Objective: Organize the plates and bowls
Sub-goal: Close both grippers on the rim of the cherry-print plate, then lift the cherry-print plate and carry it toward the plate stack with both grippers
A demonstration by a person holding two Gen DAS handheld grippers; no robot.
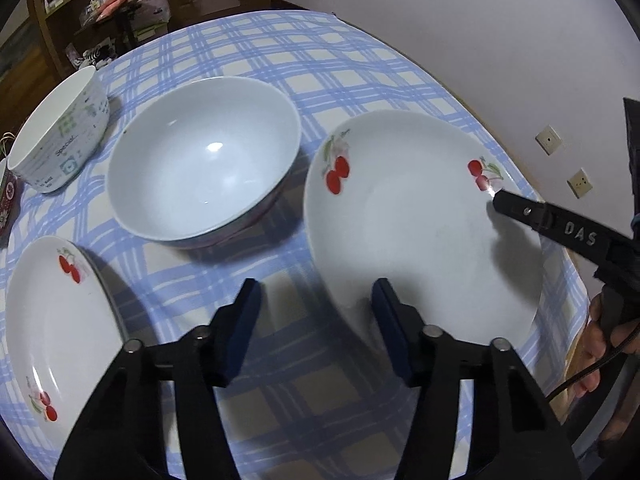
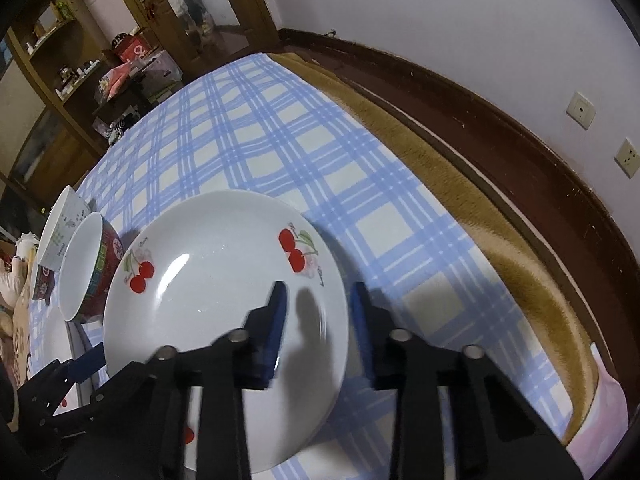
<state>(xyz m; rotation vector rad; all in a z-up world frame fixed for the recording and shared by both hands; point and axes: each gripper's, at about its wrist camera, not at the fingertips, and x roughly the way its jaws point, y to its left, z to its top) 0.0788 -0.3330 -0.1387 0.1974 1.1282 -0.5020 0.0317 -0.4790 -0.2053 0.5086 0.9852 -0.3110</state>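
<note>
A large white cherry plate (image 1: 420, 232) lies on the checked tablecloth at the right; it also shows in the right wrist view (image 2: 224, 292). My right gripper (image 2: 318, 312) is open with its fingers astride the plate's right rim; one finger (image 1: 516, 210) reaches over the plate's far rim. My left gripper (image 1: 316, 300) is open and empty above the cloth, its right finger at the plate's near-left edge. A second cherry plate (image 1: 60, 332) lies at the near left. A big white bowl (image 1: 204, 160) with a red outside (image 2: 96, 272) stands in the middle. A printed white bowl (image 1: 60, 136) stands at the far left.
The table (image 1: 260, 52) with blue checked cloth runs along a white wall with sockets (image 1: 549, 140). A brown blanket edge (image 2: 480, 200) lies between cloth and wall. Shelves and boxes (image 1: 120, 4) stand beyond the table's far end. Small items sit at the far left edge (image 1: 6, 204).
</note>
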